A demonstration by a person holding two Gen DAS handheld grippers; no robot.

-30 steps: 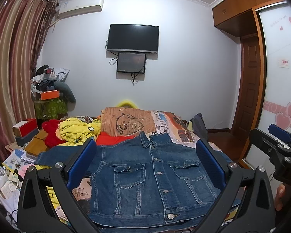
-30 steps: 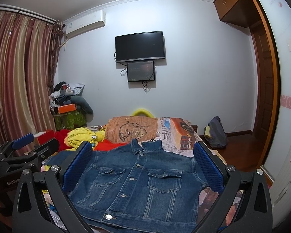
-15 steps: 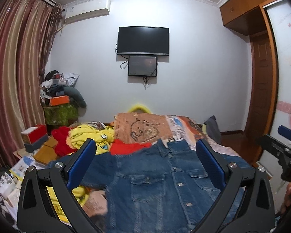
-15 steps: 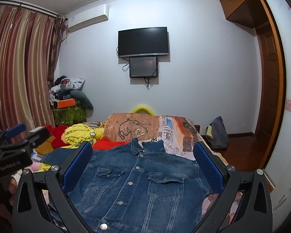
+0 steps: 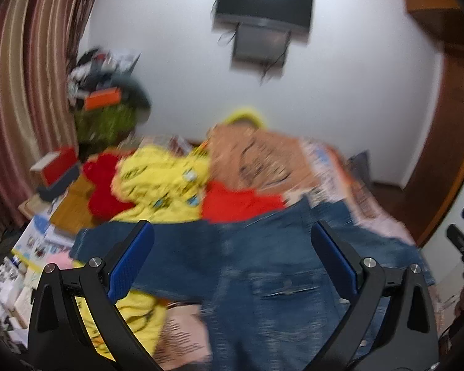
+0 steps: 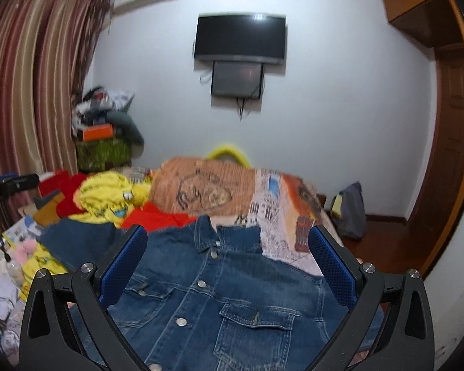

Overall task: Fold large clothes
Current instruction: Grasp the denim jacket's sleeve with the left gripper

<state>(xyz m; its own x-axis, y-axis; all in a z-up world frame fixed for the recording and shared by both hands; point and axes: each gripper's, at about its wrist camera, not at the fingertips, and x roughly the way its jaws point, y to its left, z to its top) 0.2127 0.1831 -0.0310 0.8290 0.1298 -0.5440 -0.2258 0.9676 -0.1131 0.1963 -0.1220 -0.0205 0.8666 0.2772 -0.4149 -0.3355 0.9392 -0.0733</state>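
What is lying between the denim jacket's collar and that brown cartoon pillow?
A red garment fills the gap between denim jacket and pillow, clearest in the right wrist view.

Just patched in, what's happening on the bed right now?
A person holds a two-finger gripper in each hand over a denim jacket spread front-up and buttoned on the bed. The left gripper and right gripper are both open and grip nothing; no fold has been made. The left view is motion-blurred. Yellow clothing and a red garment lie piled beyond the jacket's collar.
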